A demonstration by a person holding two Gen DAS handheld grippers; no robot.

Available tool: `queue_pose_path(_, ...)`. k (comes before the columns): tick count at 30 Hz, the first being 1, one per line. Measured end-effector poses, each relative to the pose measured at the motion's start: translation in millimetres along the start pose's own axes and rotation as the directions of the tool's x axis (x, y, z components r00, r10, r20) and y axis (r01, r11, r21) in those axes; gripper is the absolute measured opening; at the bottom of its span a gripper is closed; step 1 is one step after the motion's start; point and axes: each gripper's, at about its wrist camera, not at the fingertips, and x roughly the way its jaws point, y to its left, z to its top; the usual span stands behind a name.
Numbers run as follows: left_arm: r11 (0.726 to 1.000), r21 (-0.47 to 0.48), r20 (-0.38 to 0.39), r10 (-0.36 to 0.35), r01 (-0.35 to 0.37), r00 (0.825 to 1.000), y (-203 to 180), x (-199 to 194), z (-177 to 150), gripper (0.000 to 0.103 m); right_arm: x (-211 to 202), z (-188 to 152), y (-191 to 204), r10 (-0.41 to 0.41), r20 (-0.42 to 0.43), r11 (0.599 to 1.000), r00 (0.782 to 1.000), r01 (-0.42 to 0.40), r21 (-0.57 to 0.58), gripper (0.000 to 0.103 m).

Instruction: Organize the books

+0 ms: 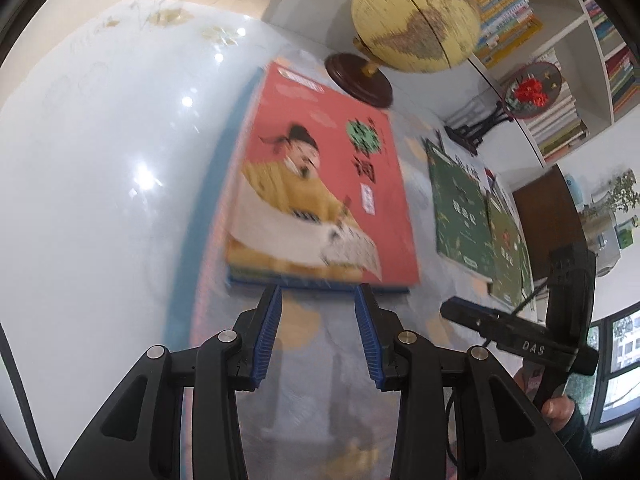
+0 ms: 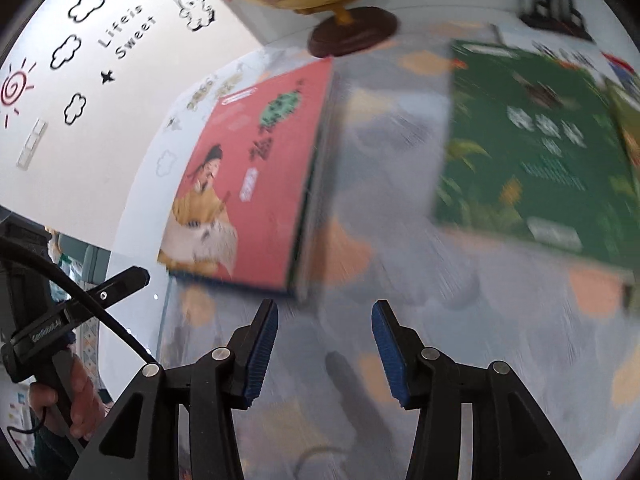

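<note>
Both views blur; left gripper point(image 1: 318, 292) and right gripper point(image 2: 325, 312) stand parted, empty, near red book point(image 1: 320, 184).

red book point(image 1: 320, 184) atop stack, green books point(image 1: 460, 216) flat, blurred

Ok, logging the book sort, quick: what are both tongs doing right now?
Left tongs: open, empty, at the red book stack's near edge.
Right tongs: open, empty.

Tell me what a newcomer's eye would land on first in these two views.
First the red book with a yellow-robed figure on its cover, topping a small stack at the tabletop's left edge. Behind it stands a yellow globe on a dark wooden base. To the right lie green books, flat on the patterned tablecloth; both grippers hover empty with jaws apart.
</note>
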Motion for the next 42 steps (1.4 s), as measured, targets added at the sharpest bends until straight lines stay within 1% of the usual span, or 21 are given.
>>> queue_pose_path(3, 1.0, 0.016, -0.033, -0.014, 0.015, 0.999, -18.3, 11.6, -12.3, 0.034, -11.5, -21.6, -12.2, -0.009, -0.001, 1.0, 1.0, 0.009, 0.018, 0.047)
queue_pose_path(5, 0.999, 0.036, -0.056, -0.022, 0.024, 0.998, -33.7, 20.1, -20.0, 0.034, -19.7, -35.7, -20.0, -0.032, 0.0, 0.999, 0.999, 0.032, 0.013, 0.047)
queue_pose_path(8, 0.997, 0.064, -0.081, -0.027, 0.032, 0.996, -59.4, 29.9, -28.6, 0.034, -26.9, -48.7, -32.9, -0.052, -0.002, 0.998, 0.999, 0.052, 0.024, 0.047)
queue_pose_path(10, 0.996, 0.081, -0.098, -0.038, 0.046, 0.994, -81.3, 37.3, -34.3, 0.035, -33.9, -58.5, -46.0, -0.041, -0.003, 0.998, 0.999, 0.042, 0.049, 0.047)
queue_pose_path(11, 0.995, 0.087, -0.106, -0.042, 0.051, 0.994, -90.8, 40.5, -37.6, 0.038, -39.0, -66.2, -54.5, -0.035, -0.006, 0.998, 0.999, 0.036, 0.06, 0.047)
queue_pose_path(14, 0.991, 0.12, -0.139, -0.045, 0.062, 0.989, -123.6, 55.9, -49.6, 0.038, -50.6, -77.6, -75.5, -0.059, -0.008, 0.996, 0.998, 0.06, 0.059, 0.047)
queue_pose_path(16, 0.988, 0.139, -0.159, -0.049, 0.072, 0.986, -147.4, 66.2, -58.8, 0.038, -58.9, -82.1, -89.5, -0.073, -0.008, 0.995, 0.997, 0.074, 0.064, 0.047)
queue_pose_path(20, 0.982, 0.161, -0.203, -0.064, 0.098, 0.977, -189.6, 87.0, -71.9, 0.038, -88.0, -89.9, -129.9, -0.081, 0.01, 0.993, 0.997, 0.08, 0.093, 0.047)
queue_pose_path(25, 0.977, 0.19, -0.235, -0.052, 0.098, 0.971, -239.7, 110.6, -81.2, 0.038, -122.5, -92.2, -185.1, -0.092, 0.044, 0.986, 0.995, 0.085, 0.146, 0.047)
queue_pose_path(27, 0.976, 0.192, -0.236, -0.06, 0.107, 0.97, -255.2, 117.8, -79.3, 0.039, -134.7, -90.5, -207.6, -0.098, 0.055, 0.982, 0.994, 0.087, 0.17, 0.047)
queue_pose_path(28, 0.975, 0.19, -0.236, -0.064, 0.111, 0.97, -263.9, 122.5, -76.5, 0.042, -140.0, -88.6, -216.1, -0.1, 0.06, 0.98, 0.993, 0.088, 0.18, 0.047)
queue_pose_path(29, 0.976, 0.189, -0.234, -0.066, 0.112, 0.97, -269.6, 126.1, -73.7, 0.047, -145.5, -86.1, -224.5, -0.102, 0.064, 0.978, 0.993, 0.088, 0.191, 0.047)
queue_pose_path(31, 0.977, 0.183, -0.214, -0.072, 0.112, 0.974, -284.3, 134.4, -62.7, 0.053, -156.2, -81.8, -244.5, -0.096, 0.075, 0.973, 0.993, 0.078, 0.216, 0.047)
queue_pose_path(33, 0.975, 0.191, -0.187, -0.078, 0.114, 0.979, -299.7, 142.0, -49.6, 0.053, -164.3, -75.0, -258.8, -0.084, 0.091, 0.971, 0.992, 0.061, 0.229, 0.047)
queue_pose_path(36, 0.972, 0.214, -0.145, -0.068, 0.098, 0.987, -321.0, 151.9, -28.9, 0.053, -174.8, -61.7, -275.4, -0.083, 0.119, 0.971, 0.989, 0.053, 0.233, 0.047)
queue_pose_path(39, 0.972, 0.217, -0.125, -0.066, 0.092, 0.99, -335.3, 166.2, -4.8, 0.053, -180.6, -46.4, -288.3, -0.083, 0.137, 0.972, 0.987, 0.05, 0.23, 0.047)
queue_pose_path(42, 0.975, 0.201, -0.121, -0.069, 0.092, 0.99, -339.9, 182.3, 15.1, 0.053, -177.0, -33.0, -296.6, -0.089, 0.132, 0.973, 0.987, 0.058, 0.224, 0.047)
